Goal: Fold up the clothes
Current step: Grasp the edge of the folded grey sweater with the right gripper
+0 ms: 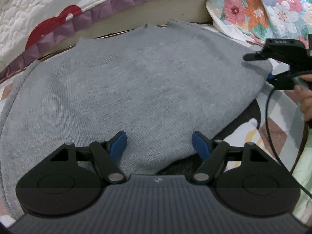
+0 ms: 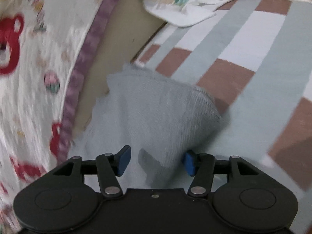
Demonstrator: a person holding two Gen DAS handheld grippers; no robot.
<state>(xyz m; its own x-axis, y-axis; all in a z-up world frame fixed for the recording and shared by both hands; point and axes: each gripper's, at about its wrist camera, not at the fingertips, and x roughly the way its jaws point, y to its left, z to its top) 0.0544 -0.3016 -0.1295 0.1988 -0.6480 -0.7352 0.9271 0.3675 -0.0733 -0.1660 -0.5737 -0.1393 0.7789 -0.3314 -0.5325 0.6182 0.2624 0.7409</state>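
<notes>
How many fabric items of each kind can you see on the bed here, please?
Grey sweater: 1
White quilt with purple trim: 1
Floral quilt: 1
Checked bedsheet: 1
Black garment under the sweater: 1
Total: 5

The right wrist view is blurry, mostly the white quilt (image 2: 39, 74). The grey sweater (image 1: 126, 89) runs off the left edge. The dark cloth (image 1: 247, 113) is mostly hidden under it.
</notes>
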